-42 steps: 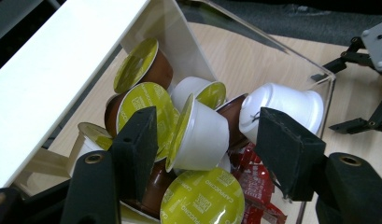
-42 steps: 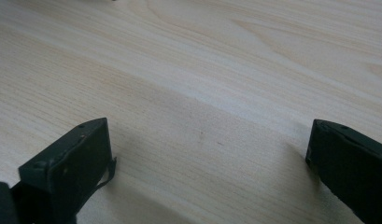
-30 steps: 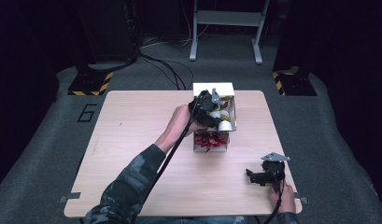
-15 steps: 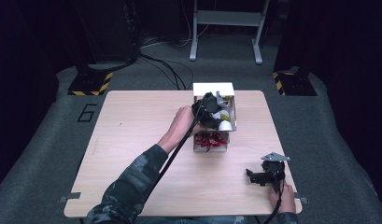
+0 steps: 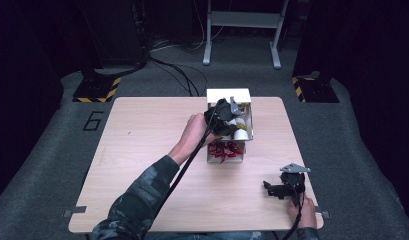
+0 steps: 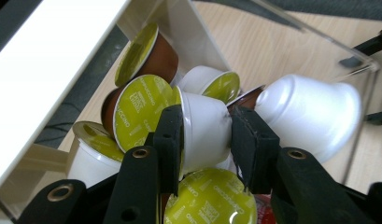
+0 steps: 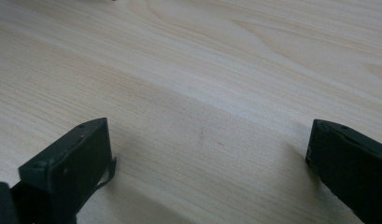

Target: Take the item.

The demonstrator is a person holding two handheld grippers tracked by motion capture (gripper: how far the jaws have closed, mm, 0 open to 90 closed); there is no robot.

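Capsules filled the far compartment of the clear box (image 5: 244,131) in the middle of the table (image 5: 142,150), and I had one white capsule (image 6: 202,130) pinched side-on in my left gripper (image 6: 205,135) — its jaws had just been closing, and the capsule's wall dented under them. Grasp made, I judged; lifting it out was left. My right gripper (image 5: 282,187) rested open on the near right of the table — holding nothing.

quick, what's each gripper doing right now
left gripper: closed on a white coffee capsule in the clear box.
right gripper: open, holding nothing, over the table.
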